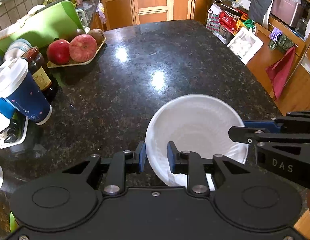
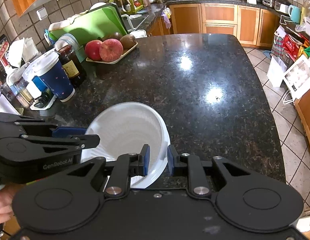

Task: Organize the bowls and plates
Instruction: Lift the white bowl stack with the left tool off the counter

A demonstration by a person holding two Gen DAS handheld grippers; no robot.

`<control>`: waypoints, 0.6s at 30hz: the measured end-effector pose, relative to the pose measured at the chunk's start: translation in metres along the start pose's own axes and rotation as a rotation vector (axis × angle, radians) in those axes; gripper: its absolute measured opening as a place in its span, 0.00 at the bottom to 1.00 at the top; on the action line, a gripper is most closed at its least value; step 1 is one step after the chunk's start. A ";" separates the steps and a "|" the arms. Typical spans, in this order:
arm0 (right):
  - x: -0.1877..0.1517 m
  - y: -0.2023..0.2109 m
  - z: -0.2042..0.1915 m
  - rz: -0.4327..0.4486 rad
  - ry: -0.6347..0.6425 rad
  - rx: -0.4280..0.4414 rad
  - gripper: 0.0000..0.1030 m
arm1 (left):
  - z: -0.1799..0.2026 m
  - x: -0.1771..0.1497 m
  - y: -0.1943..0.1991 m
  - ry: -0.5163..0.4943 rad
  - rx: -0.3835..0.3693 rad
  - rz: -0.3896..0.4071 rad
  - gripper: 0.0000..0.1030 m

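Left claw (image 1: 156,156), right claw (image 2: 158,160) apart, straddling bowl (image 1: 195,124) rim; counter (image 1: 135,70) beyond bare.

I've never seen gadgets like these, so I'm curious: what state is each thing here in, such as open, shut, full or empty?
White bowl: upright, empty.
Left gripper: open, bowl's rim between its jaws.
Right gripper: open, straddling the opposite rim.
Paper cup: lid on.
Dark jar: lid on.
Fruit tray: holding apples and kiwis.
Cabinet doors: shut.
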State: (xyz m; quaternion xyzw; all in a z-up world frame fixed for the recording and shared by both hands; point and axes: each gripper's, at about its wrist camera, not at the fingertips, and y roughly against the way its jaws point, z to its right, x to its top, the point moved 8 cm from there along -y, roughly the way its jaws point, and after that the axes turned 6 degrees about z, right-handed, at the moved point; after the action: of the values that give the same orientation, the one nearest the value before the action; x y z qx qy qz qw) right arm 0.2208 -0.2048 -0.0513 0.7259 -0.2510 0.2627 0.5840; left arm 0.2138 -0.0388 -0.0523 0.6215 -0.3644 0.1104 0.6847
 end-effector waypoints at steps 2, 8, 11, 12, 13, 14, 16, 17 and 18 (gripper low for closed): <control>0.000 -0.001 0.001 0.003 0.003 -0.003 0.22 | 0.000 0.001 -0.001 -0.007 0.007 0.005 0.33; 0.000 -0.001 0.002 0.008 0.001 0.000 0.22 | -0.003 0.001 0.000 0.002 0.011 0.008 0.33; 0.000 0.000 0.003 0.018 -0.005 0.006 0.22 | -0.005 0.001 0.003 0.012 0.017 0.018 0.33; 0.000 0.001 0.003 0.022 -0.006 0.007 0.23 | -0.006 0.001 0.005 0.015 0.020 0.023 0.33; 0.001 0.002 0.003 0.027 -0.007 0.008 0.23 | -0.007 0.001 0.006 0.019 0.024 0.029 0.33; 0.001 0.002 0.004 0.034 -0.007 0.008 0.24 | -0.008 0.001 0.008 0.023 0.026 0.037 0.33; 0.001 0.005 0.005 0.055 -0.006 0.012 0.25 | -0.009 0.001 0.012 0.032 0.031 0.050 0.33; 0.002 0.007 0.005 0.067 -0.006 0.013 0.26 | -0.010 0.001 0.015 0.037 0.036 0.059 0.34; 0.002 0.009 0.005 0.082 -0.006 0.013 0.28 | -0.011 0.001 0.017 0.042 0.041 0.070 0.34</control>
State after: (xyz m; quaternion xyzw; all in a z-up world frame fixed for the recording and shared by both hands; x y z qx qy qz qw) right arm 0.2166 -0.2116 -0.0445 0.7195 -0.2807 0.2860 0.5672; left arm 0.2079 -0.0254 -0.0381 0.6199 -0.3692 0.1545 0.6749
